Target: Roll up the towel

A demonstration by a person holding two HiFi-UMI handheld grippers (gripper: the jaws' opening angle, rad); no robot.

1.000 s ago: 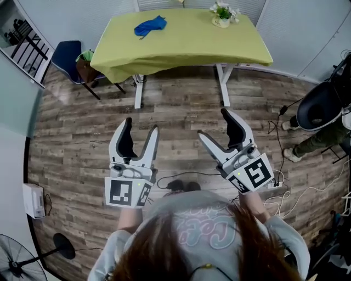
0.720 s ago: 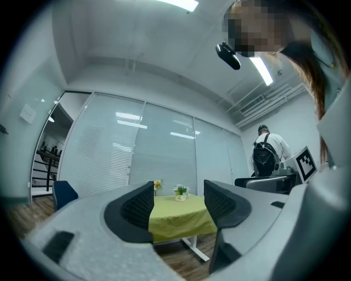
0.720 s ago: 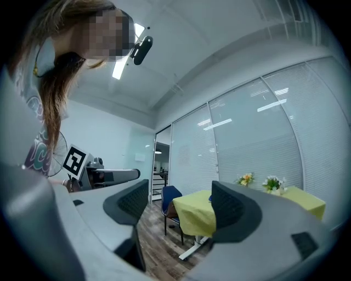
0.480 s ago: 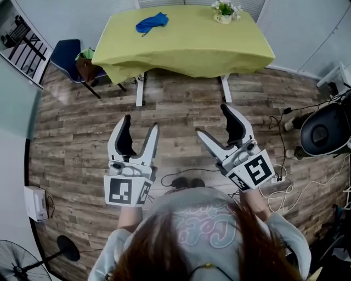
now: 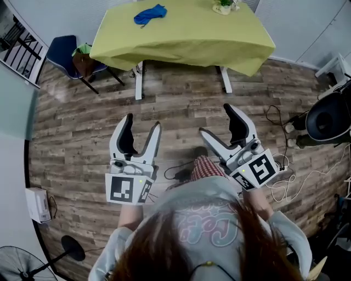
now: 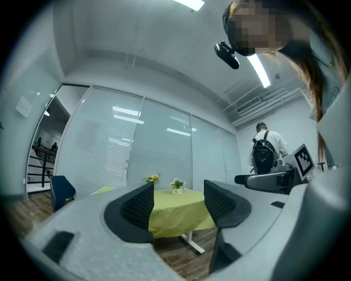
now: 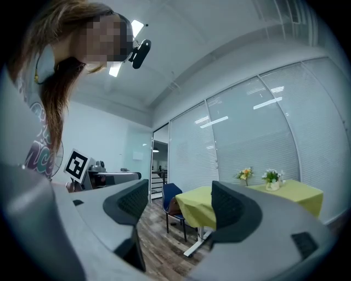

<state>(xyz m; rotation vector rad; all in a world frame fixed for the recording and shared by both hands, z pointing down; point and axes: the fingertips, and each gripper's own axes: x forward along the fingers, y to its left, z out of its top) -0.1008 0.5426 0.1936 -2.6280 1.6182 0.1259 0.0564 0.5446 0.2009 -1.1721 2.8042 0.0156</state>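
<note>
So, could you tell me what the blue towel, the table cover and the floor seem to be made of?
The towel: probably soft cloth, judging by its crumpled folds. The table cover: matte yellow-green fabric, since it drapes over the edges. The floor: wood-grain planks with a slight sheen, either real wood or laminate; I can't tell which.

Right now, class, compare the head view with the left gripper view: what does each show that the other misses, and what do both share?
Only the head view shows the blue towel lying crumpled on the table, plus cables on the wooden floor. Only the left gripper view shows a standing person with a backpack and the glass wall with blinds. Both show the table with its yellow-green cloth, the flower pot, the blue chair and the left tool, open and empty.
</note>
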